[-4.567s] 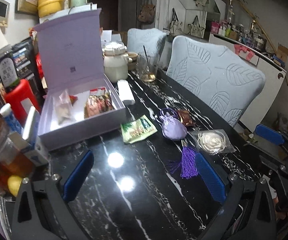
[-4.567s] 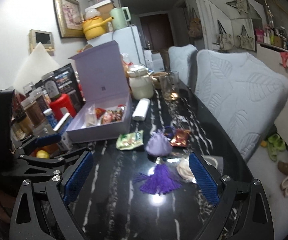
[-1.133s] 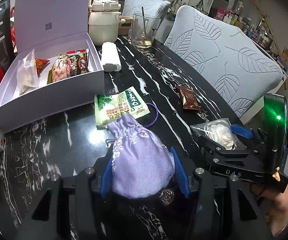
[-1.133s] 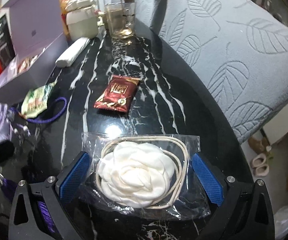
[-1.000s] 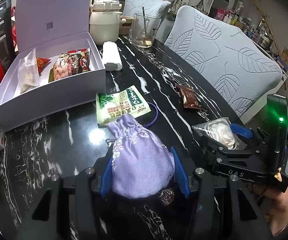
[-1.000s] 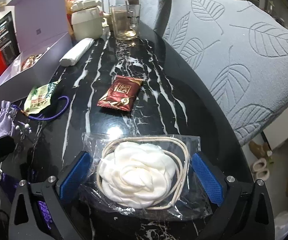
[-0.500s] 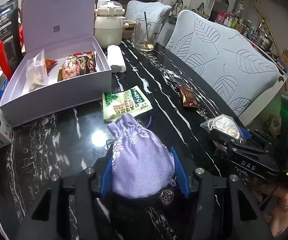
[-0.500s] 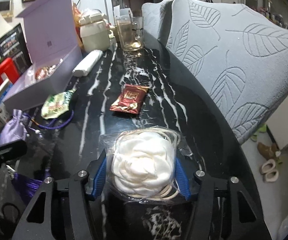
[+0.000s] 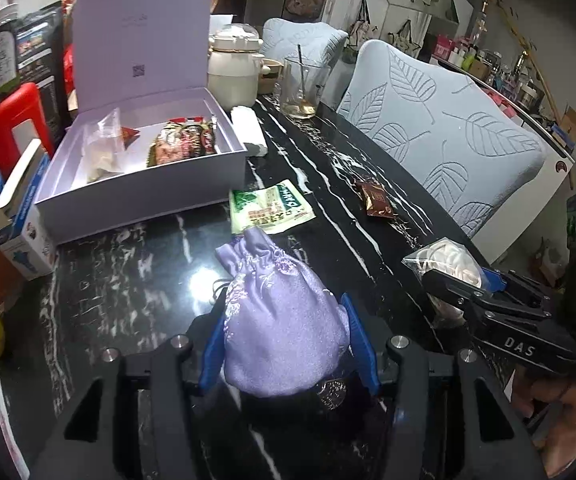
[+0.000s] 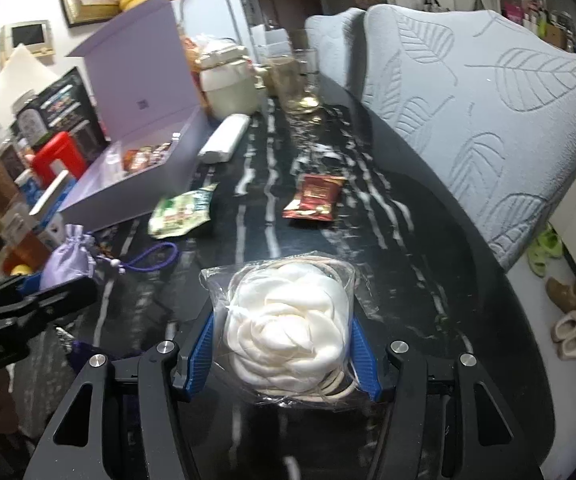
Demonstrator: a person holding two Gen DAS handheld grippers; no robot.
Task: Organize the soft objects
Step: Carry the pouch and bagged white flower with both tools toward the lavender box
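Observation:
My left gripper (image 9: 286,344) is shut on a lilac drawstring pouch (image 9: 284,320), lifted above the black marble table (image 9: 128,280); its purple cord and tassel hang below. My right gripper (image 10: 282,344) is shut on a clear bag holding a white fabric flower (image 10: 288,320), also raised off the table. Each gripper shows in the other's view: the right gripper (image 9: 463,284) with its bag at the right, the left gripper (image 10: 54,280) with the pouch (image 10: 70,260) at the left. An open lilac box (image 9: 140,184) with snack packets inside stands ahead at the left.
A green packet (image 9: 270,210) and a dark red packet (image 9: 375,199) lie on the table. A white roll (image 9: 248,132), a cream pot (image 9: 234,70) and a glass (image 9: 301,88) stand farther back. Jars and boxes crowd the left edge. Grey leaf-pattern chairs (image 9: 439,136) line the right side.
The right gripper has shut on the bagged flower and lifted it. Both grippers have risen and drawn back a little, so more of the table and box shows.

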